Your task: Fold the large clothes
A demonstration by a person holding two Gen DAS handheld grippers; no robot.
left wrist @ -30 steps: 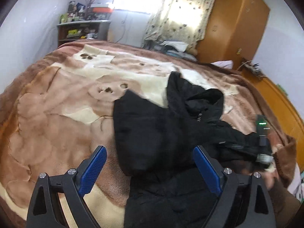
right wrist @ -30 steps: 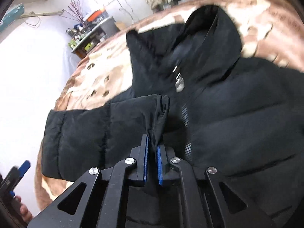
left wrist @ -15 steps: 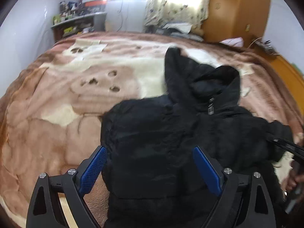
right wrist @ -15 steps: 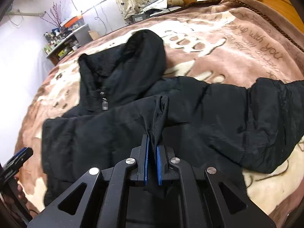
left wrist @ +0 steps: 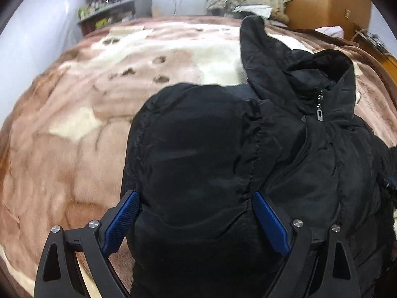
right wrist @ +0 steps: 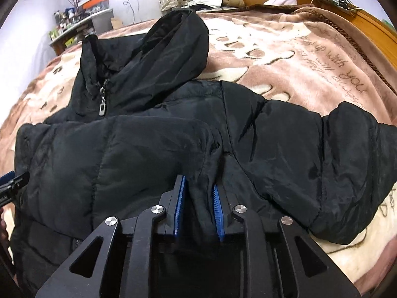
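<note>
Lying on: the bed (right wrist: pixel 310 57), under a brown and cream blanket (left wrist: pixel 74 129), carries the black padded jacket (right wrist: pixel 285 149) front-up, hood toward 12 o'clock, so it can be folded flat.
Folded sleeve: one sleeve (right wrist: pixel 111 154) is laid across the chest; the other sleeve (right wrist: pixel 347 168) reaches out to 3 o'clock, likely the next part to bring in.
Right tool (right wrist: pixel 197 206): its jaws have just been opening, cuff fabric loose between the pads, apparently letting the sleeve go.
Left tool (left wrist: pixel 196 221): spread wide over the jacket's near shoulder bulk, pinching nothing.
Around: a wardrobe (left wrist: pixel 322 2) at 1 o'clock, a cluttered shelf (left wrist: pixel 111 7) at 11 o'clock, both well apart.
In the way: the hood (right wrist: pixel 173 49) lies bunched; the zipper pull (left wrist: pixel 320 115) is small.
</note>
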